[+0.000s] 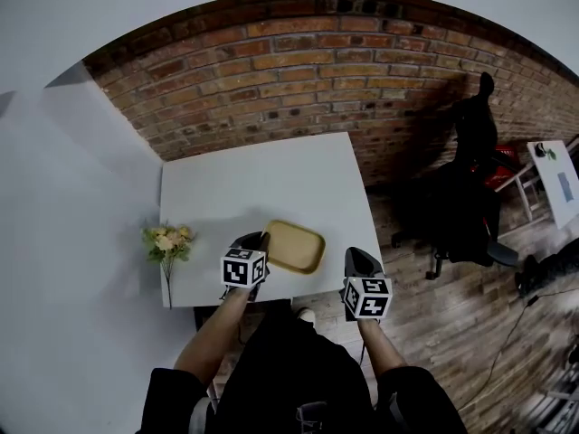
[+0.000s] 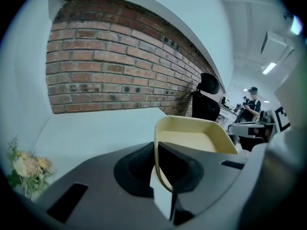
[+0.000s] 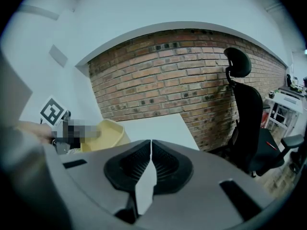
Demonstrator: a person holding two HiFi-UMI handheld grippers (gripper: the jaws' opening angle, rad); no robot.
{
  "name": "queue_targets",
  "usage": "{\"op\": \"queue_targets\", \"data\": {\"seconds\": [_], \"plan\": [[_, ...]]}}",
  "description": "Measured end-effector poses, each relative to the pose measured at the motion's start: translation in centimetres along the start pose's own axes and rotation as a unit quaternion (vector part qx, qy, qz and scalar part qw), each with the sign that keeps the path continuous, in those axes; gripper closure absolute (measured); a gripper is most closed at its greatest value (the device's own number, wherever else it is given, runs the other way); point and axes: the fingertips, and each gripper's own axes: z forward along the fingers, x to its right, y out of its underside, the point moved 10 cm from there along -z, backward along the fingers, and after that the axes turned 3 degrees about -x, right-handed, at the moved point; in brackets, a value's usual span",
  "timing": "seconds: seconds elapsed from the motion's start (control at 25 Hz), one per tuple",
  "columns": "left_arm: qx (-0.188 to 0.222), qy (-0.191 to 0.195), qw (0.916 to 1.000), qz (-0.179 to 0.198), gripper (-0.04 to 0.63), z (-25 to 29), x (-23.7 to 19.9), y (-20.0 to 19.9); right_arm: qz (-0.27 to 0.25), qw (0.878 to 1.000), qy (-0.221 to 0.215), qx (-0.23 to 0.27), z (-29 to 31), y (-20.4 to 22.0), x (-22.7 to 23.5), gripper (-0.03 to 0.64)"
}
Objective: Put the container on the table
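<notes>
A shallow pale-yellow container [image 1: 293, 246] is over the front edge of the white table [image 1: 258, 197]. My left gripper [image 1: 256, 244] is shut on its near-left rim. In the left gripper view the container's thin rim [image 2: 157, 162] runs between the closed jaws of the left gripper [image 2: 159, 150], and its tray [image 2: 194, 135] stretches ahead. My right gripper [image 1: 358, 262] is off the table's front right corner, over the wooden floor, shut with nothing in it. Its view shows the right gripper [image 3: 149, 150] with jaws pressed together and the container [image 3: 103, 134] to its left.
A small bunch of pale flowers [image 1: 167, 244] lies at the table's front left corner. A brick wall [image 1: 317, 70] runs behind the table. A black office chair [image 1: 466, 197] stands on the floor to the right, and a white desk [image 1: 556, 179] beyond it.
</notes>
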Motion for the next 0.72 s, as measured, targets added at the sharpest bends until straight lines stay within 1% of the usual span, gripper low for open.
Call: {"op": "queue_targets", "data": {"seconds": [0.2,0.44,0.72], "plan": [[-0.012,0.029,0.999,0.033,0.572,3.4,-0.2,-2.7,0.015,0.999,0.029,-0.001,0.7,-0.7,1.4,0.591],[-0.03,0.062,0.9953,0.068,0.572,8.1,-0.3,-6.2,0.033,0.998,0.058,-0.004,2.4,-1.9,3.0,0.591],[-0.056,0.11,0.9861,0.111,0.572,13.3,0.1,-8.8,0.063,0.992,0.106,-0.013,2.9,-1.8,3.8,0.591]]}}
